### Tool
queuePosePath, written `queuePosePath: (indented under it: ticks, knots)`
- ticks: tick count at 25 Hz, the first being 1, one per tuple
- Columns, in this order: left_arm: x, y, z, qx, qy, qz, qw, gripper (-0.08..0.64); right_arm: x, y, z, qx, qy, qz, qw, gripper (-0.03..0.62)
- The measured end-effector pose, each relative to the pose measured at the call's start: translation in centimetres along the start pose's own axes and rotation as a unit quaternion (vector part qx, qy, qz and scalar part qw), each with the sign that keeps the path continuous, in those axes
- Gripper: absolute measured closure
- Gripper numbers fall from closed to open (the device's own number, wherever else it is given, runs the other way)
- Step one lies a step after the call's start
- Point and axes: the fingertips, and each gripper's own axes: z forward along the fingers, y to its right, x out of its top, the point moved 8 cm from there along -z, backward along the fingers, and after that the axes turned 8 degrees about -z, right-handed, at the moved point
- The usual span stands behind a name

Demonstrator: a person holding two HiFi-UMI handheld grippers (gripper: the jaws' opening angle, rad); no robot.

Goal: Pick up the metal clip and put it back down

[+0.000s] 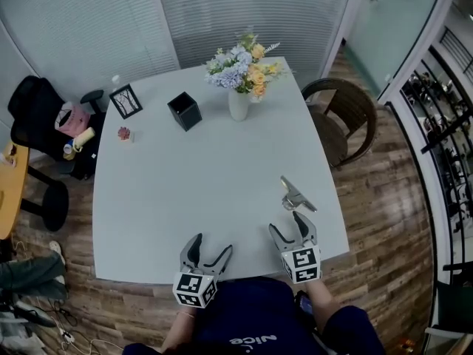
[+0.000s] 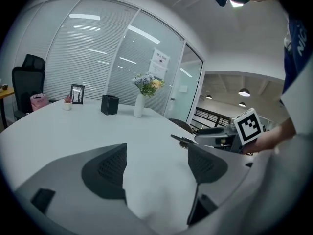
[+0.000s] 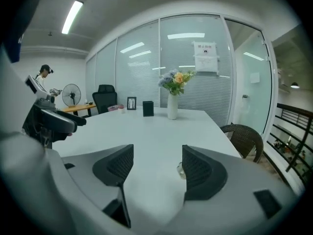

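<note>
- My right gripper [image 1: 287, 224] hangs over the near right edge of the white table [image 1: 185, 191], jaws spread wide with nothing between the pads.
- The metal clip [image 1: 297, 194] lies flat on the table just beyond the right jaws, at about 12 o'clock from them. It is not touching them.
- My left gripper [image 1: 212, 246] hovers at about 9 o'clock from the right one, jaws equally wide and empty.
- Step in hand, as I judge it: the clip is down and free. It has either been set back or not yet been lifted, and this moment alone does not say which.
- If a lift is due, I need to lower the right jaws around the clip's body and close squarely, since thin metal could skate on the smooth top.
- Count: one clip and two grippers. One vase of flowers [image 1: 239, 103] stands at the table's 12 o'clock.
- Toward 10 o'clock sit one black box [image 1: 184, 110], one picture frame [image 1: 126, 100] and one small pink pot [image 1: 124, 133].
- Two chairs complete the count: a wicker chair [image 1: 347, 117] at 2 o'clock and an office chair [image 1: 33, 117] at 10 o'clock.
</note>
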Motion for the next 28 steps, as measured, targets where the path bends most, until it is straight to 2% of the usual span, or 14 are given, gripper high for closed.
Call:
queuePosePath:
  ticks: [6, 10, 17, 26, 28]
  knots:
    - [0.3, -0.4, -0.9, -0.024, 0.01, 0.007, 0.9996, 0.176, 2.4, -3.5, -1.5, 0.024, 0.03, -0.011, 0.999, 0.275]
    - [0.7, -1.2, -2.0, -0.04, 0.018, 0.013, 0.999, 0.176, 3.3, -5.8, -2.0, 0.012, 0.04, -0.008, 0.999, 0.279]
    - [1.8, -3.2, -4.2, -0.057, 0.019, 0.025, 0.9979, 0.176, 4.5, -10.0, -2.1, 0.004, 0.03, -0.011, 0.999, 0.279]
    - [1.7, -5.2, -5.6, -0.062, 0.014, 0.024, 0.9977, 0.176, 5.7, -12.5, -1.2, 0.006, 0.03, -0.022, 0.999, 0.278]
    - [1.9, -5.3, -5.9, -0.06, 0.015, 0.032, 0.9975, 0.203, 5.9, -13.0, -1.1, 0.011, 0.031, -0.028, 0.999, 0.281]
